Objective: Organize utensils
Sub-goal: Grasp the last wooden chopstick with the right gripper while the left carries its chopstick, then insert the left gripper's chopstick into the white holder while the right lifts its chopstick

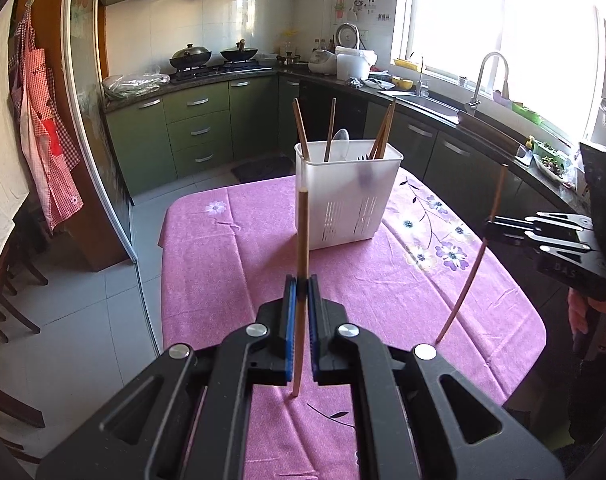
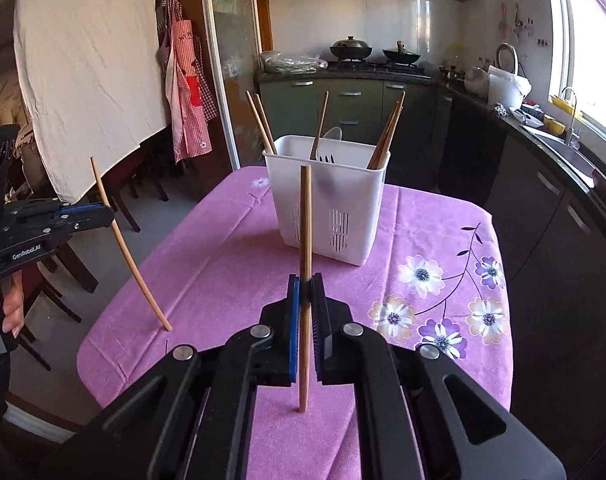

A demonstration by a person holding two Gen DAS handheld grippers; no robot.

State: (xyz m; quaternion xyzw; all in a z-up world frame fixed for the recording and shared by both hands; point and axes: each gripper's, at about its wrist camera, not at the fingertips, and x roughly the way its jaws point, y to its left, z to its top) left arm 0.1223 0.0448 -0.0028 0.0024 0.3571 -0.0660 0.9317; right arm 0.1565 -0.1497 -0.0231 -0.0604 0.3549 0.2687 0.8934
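Observation:
A white slotted utensil holder (image 1: 347, 196) (image 2: 327, 204) stands at the middle of the pink flowered tablecloth (image 1: 239, 248) (image 2: 231, 248), with several wooden chopsticks, a pale spoon and a dark fork upright in it. My left gripper (image 1: 302, 282) is shut on a wooden chopstick (image 1: 303, 232), held upright above the cloth. My right gripper (image 2: 306, 280) is shut on another chopstick (image 2: 305, 220), also upright. Each gripper shows in the other's view with its stick: the right gripper (image 1: 487, 227) at the right edge, the left gripper (image 2: 110, 213) at the left edge.
Green kitchen cabinets (image 1: 199, 128) and a stove with two woks (image 1: 213, 58) run behind the table. A sink and tap (image 1: 487, 80) sit under the window on the right. Dark chairs (image 2: 63, 264) and a red checked apron (image 2: 187, 92) stand left of the table.

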